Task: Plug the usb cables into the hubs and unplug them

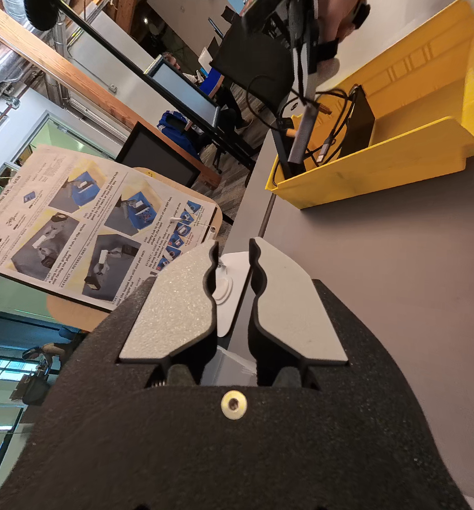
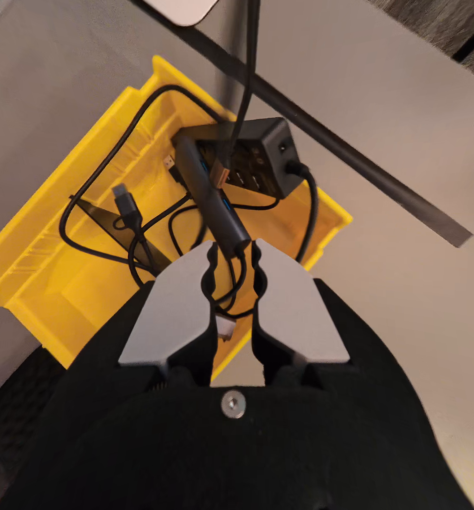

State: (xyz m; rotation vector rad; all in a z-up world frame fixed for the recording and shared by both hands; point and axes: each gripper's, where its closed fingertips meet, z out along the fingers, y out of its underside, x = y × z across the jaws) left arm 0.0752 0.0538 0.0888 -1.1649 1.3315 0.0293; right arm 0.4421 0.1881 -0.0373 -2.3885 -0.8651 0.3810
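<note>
R gripper (image 2: 233,242) open, empty, over yellow plastic bin (image 2: 65,276). Slim dark-grey stick hub (image 2: 216,204) lies in bin, long axis running straight away from tips, near end just ahead. L gripper (image 1: 233,245) open, empty, well apart; R nearer.

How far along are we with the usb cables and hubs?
Early. The right gripper is open over the yellow bin, closing in on the slim hub. The left gripper is open and empty. The blue-tipped plug lies loose; most plugging and unplugging looks left.
</note>
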